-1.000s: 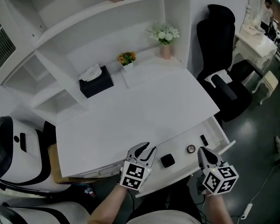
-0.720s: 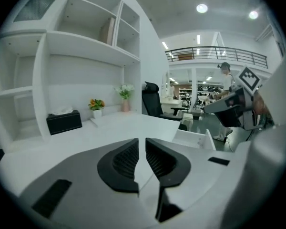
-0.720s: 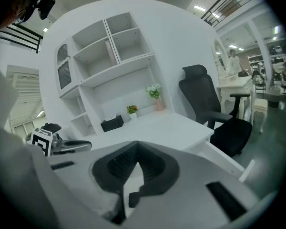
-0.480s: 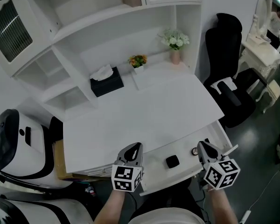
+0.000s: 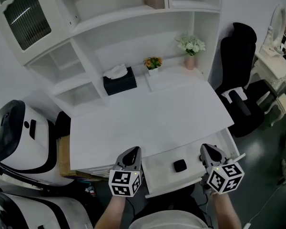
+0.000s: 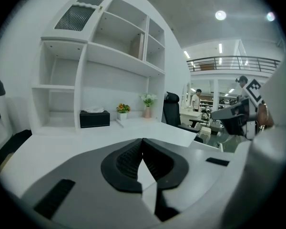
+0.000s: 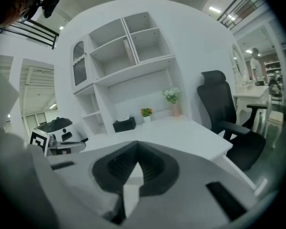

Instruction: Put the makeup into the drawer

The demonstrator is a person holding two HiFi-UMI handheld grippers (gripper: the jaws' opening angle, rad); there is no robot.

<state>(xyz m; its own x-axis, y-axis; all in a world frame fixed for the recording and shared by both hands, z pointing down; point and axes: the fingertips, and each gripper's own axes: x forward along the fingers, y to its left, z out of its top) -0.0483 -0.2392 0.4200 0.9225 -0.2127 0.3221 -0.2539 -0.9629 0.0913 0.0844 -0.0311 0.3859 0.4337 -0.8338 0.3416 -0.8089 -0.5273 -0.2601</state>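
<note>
Left gripper pose: the left gripper (image 5: 131,152) is held low at the near edge of the desk (image 5: 148,113), pointing away from the person and slightly down. Its marker cube (image 5: 124,182) faces the head camera, and the left forearm (image 5: 107,214) enters from the bottom edge.
Left gripper state: the jaws have just been closing. In the left gripper view the tips meet at a point, with nothing between them.
Right gripper pose: the right gripper (image 5: 207,151) is over the right end of the drawer (image 5: 155,174), pointing the same way, roughly parallel to the left. The right forearm (image 5: 225,213) sits behind its cube.
Right gripper state: the jaws are together and the tips touch in the right gripper view. No item is between them.
Drawer: pulled out below the desk's front edge.
Makeup: a small black compact, the makeup (image 5: 179,165), lies flat on the drawer floor. It sits between the two grippers, apart from both and nearer the right one.
Desk top: bare in the middle.
Rear of desk: a black tissue box (image 5: 119,80), an orange flower pot (image 5: 153,64) and a white flower vase (image 5: 190,51) stand in a row under the shelves.
Beside desk: a black office chair (image 5: 240,82) stands to the right.
</note>
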